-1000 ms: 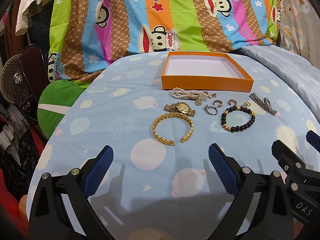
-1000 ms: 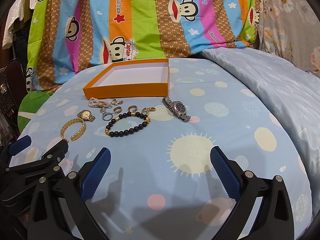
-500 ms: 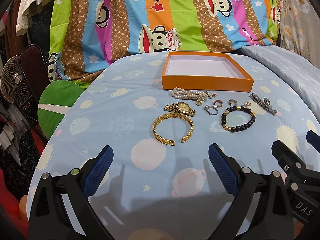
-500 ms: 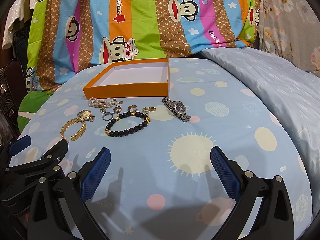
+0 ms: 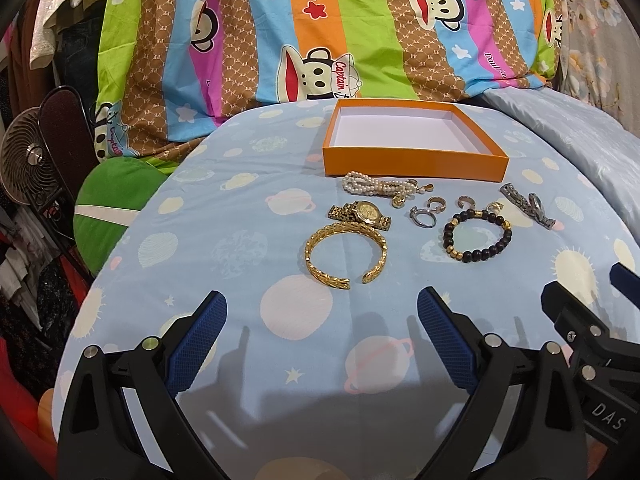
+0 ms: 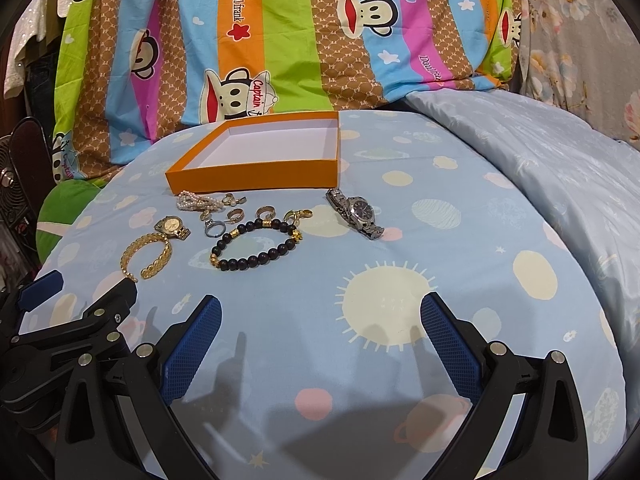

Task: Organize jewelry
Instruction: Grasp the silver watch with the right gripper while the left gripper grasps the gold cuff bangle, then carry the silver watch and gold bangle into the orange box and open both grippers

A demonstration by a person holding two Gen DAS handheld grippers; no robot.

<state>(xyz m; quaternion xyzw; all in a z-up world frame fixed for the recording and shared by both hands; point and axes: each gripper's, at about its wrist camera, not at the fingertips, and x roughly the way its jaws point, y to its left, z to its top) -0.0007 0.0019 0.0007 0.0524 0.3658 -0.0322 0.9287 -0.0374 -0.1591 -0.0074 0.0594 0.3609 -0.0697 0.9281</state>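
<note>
We hold the left gripper (image 5: 320, 328) with its blue pads spread wide and nothing between them, hovering over the sheet (image 5: 224, 248) well short of the box (image 5: 416, 166). The right gripper (image 6: 320, 332) is likewise spread wide and empty, just beside the left one and equally far from the box. Compared with the views from a second and half a second ago, nothing has changed: both tools stand in the same place and no piece of jewelry has shifted. We judge from this that the task has not begun and that the first pick is still to be chosen. All the jewelry lies on the sheet in front of the box, none inside it. Nearest the box wall is the pearl strand (image 5: 376, 186). Further out from the box lie the gold watch (image 5: 362, 213), the small rings (image 5: 426, 216) and the bead bracelet (image 5: 478, 236). Furthest out on the left side is the gold cuff (image 5: 344, 252), the piece closest to the left gripper. The silver watch (image 6: 354, 214) lies off the box's right front corner, on the right gripper's side. The box is empty and open, ready to receive each piece.
</note>
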